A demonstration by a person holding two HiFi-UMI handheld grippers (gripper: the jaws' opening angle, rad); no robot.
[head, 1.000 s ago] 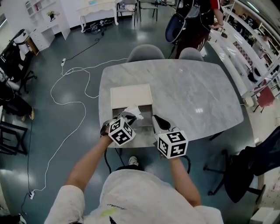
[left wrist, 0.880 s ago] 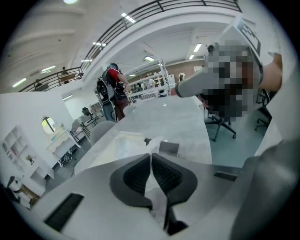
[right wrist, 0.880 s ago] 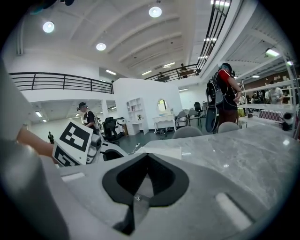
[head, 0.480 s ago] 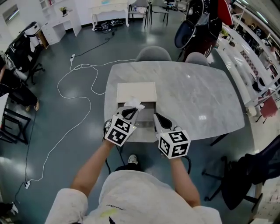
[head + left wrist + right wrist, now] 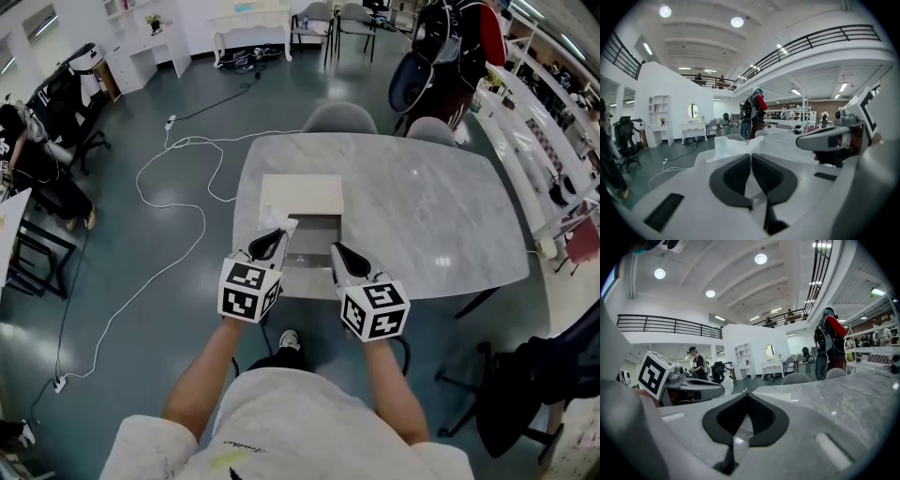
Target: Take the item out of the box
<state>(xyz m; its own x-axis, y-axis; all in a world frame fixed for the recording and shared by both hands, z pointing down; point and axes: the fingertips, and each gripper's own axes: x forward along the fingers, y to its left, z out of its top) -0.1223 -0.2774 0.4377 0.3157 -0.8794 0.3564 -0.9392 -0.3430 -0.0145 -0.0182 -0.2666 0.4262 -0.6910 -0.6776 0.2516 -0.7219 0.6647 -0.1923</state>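
Right at the tips of the left gripper sits the crumpled white paper-like item. The left gripper view shows the two dark ribbed pads drawn in until they all but meet, and the white item bunches out just beyond them, so this gripper is clamped on it. From the head view the item hangs over the near-left part of the flat cream cardboard box, where the pale lid ends and the greyish open tray begins. Whether the item is fully clear of the tray or brushes its edge cannot be told from above.

The right gripper hovers just beside the left one, over the tray's near-right corner. Its own view shows the jaws closed on each other with nothing between them. Its marker cube faces up toward the head camera, as does the left gripper's cube.

The box lies on the near-left part of a grey-veined marble table, close to the person's edge. Two grey rounded chairs stand at the far side of the table. A white cable loops across the dark floor to the left of the table. Beyond the chairs stands a person with a dark backpack and a red sleeve.
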